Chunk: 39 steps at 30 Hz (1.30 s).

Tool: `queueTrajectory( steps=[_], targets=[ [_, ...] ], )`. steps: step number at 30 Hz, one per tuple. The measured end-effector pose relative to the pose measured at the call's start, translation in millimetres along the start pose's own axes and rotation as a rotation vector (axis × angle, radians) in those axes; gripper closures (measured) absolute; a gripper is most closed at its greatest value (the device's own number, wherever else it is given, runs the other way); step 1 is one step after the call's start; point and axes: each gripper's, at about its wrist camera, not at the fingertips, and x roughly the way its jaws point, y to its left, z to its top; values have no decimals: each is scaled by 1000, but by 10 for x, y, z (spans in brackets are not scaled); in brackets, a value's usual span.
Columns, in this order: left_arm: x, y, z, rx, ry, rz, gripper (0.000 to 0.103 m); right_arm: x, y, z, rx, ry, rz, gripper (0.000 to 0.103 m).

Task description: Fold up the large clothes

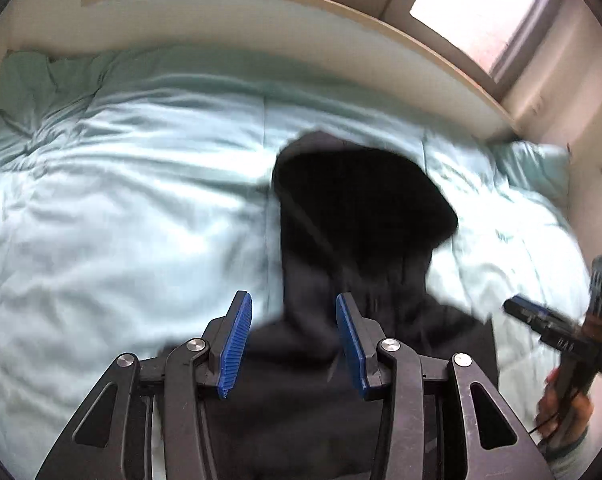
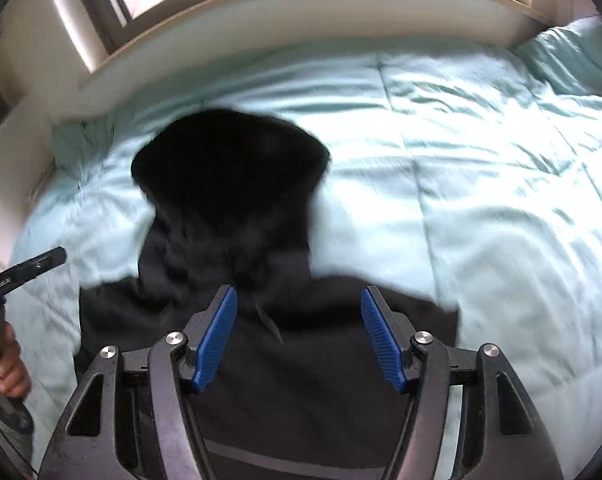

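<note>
While both grippers gape, hoodie (image 1: 353, 216) on duvet (image 1: 121, 200)

No legible text anywhere

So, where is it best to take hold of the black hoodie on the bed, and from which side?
Probably at the shoulders of the black hoodie, one on each side of the hood, coming down from above. The garment lies flat on the light blue duvet with the hood pointing away, and both the left tongs and the right tongs are open above its body.
</note>
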Motion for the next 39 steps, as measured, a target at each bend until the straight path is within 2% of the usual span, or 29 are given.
queueTrajectory(
  steps=[2, 5, 9, 11, 12, 13, 14, 15, 17, 20, 21, 23, 24, 26, 27, 29, 31, 32, 34, 37, 39],
  targets=[
    [160, 25, 273, -3, -18, 9, 57, 134, 44, 172, 13, -7, 5, 36],
    [527, -16, 546, 27, 5, 42, 57, 503, 24, 499, 47, 0, 14, 36],
    [1069, -75, 706, 64, 80, 93, 57, 1016, -58, 733, 116, 24, -47, 36],
    [1302, -98, 754, 82, 86, 132, 57, 1168, -132, 800, 147, 31, -47, 36],
    [1428, -96, 799, 87, 82, 173, 57, 1297, -175, 854, 164, 44, -50, 36],
    [1505, -67, 852, 76, 65, 215, 77, 1404, -195, 883, 169, 61, -54, 45],
    [1512, -7, 908, 49, 50, 197, 89, 1487, -204, 901, 165, 72, -54, 61],
    [1480, 58, 939, 9, 51, 147, 92, 1597, -208, 927, 138, 105, -79, 97],
    [1208, 197, 929, -56, 0, 29, 93, 1555, -269, 921, 140, 94, -70, 97],
    [846, 413, 772, -120, -2, -138, 92, 1267, -338, 826, 151, 21, -29, 98],
    [815, 458, 712, -121, 8, -151, 92, 1167, -346, 762, 153, 0, -7, 98],
    [948, 519, 582, -98, 67, -89, 92, 1134, -305, 622, 139, -5, 14, 97],
    [1170, 557, 509, -74, 134, -24, 92, 1212, -261, 577, 117, 11, -8, 97],
    [1661, 661, 374, -63, 258, 50, 91, 1512, -215, 524, 82, 65, -47, 97],
    [1811, 688, 321, -66, 286, 53, 89, 1701, -213, 501, 74, 106, -55, 97],
    [1841, 682, 296, -61, 257, 37, 88, 1952, -216, 472, 52, 160, -54, 93],
    [1698, 655, 307, -50, 234, 25, 87, 2018, -249, 452, 40, 171, -30, 92],
    [1594, 649, 300, -34, 220, 22, 85, 1960, -279, 456, 42, 171, -14, 90],
    [1390, 630, 265, 9, 191, 21, 85, 1824, -350, 452, 50, 169, -12, 76],
    [973, 586, 246, 79, 121, 9, 85, 1496, -454, 435, 45, 131, 0, 64],
    [814, 493, 319, 106, 71, -26, 84, 1313, -462, 460, 46, 99, 4, 59]
  ],
)
